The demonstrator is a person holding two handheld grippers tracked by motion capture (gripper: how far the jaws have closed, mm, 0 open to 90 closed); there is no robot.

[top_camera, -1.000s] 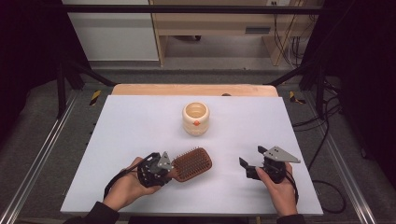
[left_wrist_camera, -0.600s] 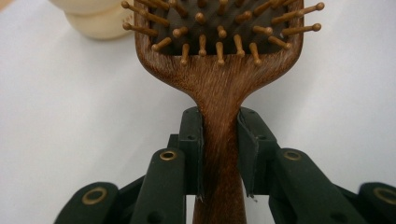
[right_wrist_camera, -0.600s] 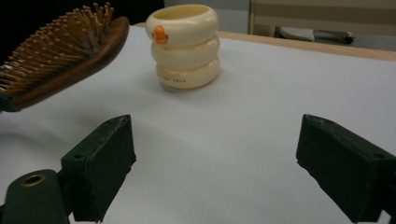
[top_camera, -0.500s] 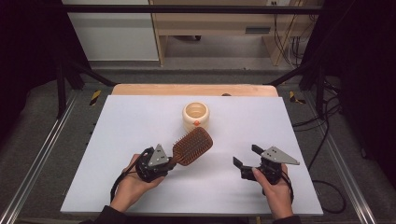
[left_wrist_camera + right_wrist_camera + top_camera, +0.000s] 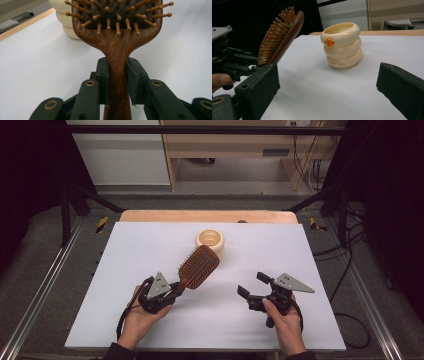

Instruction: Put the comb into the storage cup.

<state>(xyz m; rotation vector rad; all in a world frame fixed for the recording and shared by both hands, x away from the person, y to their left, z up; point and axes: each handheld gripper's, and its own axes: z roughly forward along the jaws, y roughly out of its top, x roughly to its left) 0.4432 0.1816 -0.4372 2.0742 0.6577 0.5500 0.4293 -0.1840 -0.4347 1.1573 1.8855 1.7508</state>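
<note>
Lifted since earlier: hairbrush (image 5: 199,266), head tilted up just beside cream holder (image 5: 210,240), handle clenched in left claw (image 5: 175,290), end hidden. Right claw (image 5: 251,284) empty, just widened. Bare worktop (image 5: 300,250) around.

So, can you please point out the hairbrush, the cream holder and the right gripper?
hairbrush (image 5: 199,266), high view, on the wooden back of its head.
cream holder (image 5: 342,46), right gripper view, on its middle ring.
right gripper (image 5: 253,285), high view, midway between its open jaws.
</note>
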